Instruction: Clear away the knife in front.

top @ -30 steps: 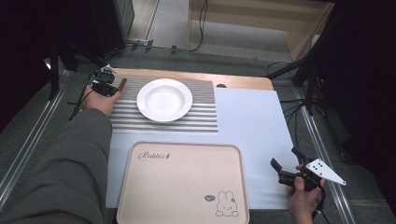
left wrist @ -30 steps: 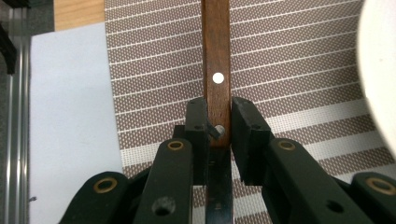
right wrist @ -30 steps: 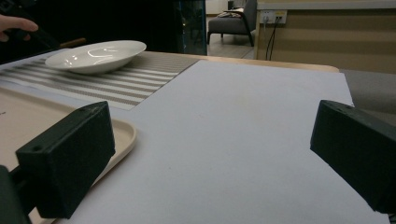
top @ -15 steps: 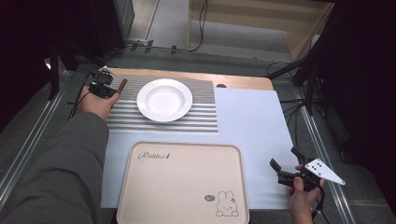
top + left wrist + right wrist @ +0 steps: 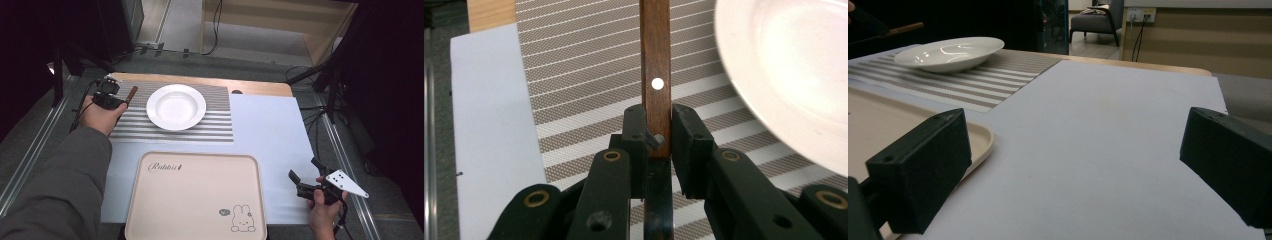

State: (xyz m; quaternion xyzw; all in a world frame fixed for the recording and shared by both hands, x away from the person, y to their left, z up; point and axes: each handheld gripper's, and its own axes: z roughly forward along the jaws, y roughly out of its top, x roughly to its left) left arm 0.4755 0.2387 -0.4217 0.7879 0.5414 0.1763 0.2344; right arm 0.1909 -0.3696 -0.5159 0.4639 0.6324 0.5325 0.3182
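At the far left corner of the bench, the left tongs (image 5: 116,99) are clamped on a wooden handle (image 5: 655,75) with a pale rivet, probably of a knife or similar tool; its working end is hidden behind the tongs. In the left gripper view the two pads press the handle from both sides near its lower end, and the handle points away over the striped mat (image 5: 210,125). It seems to be held above the mat, just beside the white plate (image 5: 176,106), though I cannot tell if it touches the mat. Gripping near one end, I think, leaves most of the handle free so it can be laid down beside the plate.

The right tongs (image 5: 306,181) wait at the near right edge of the blue sheet (image 5: 270,135) with the jaws wide apart and nothing between them. They stand clear of the beige tray (image 5: 195,197) with the rabbit picture, perhaps so as not to disturb the other hand.

Compared with one second ago, the left hand (image 5: 100,116) has moved only slightly, staying at the mat's left edge with the handle in its grip. The right tongs, plate and tray have not changed place.
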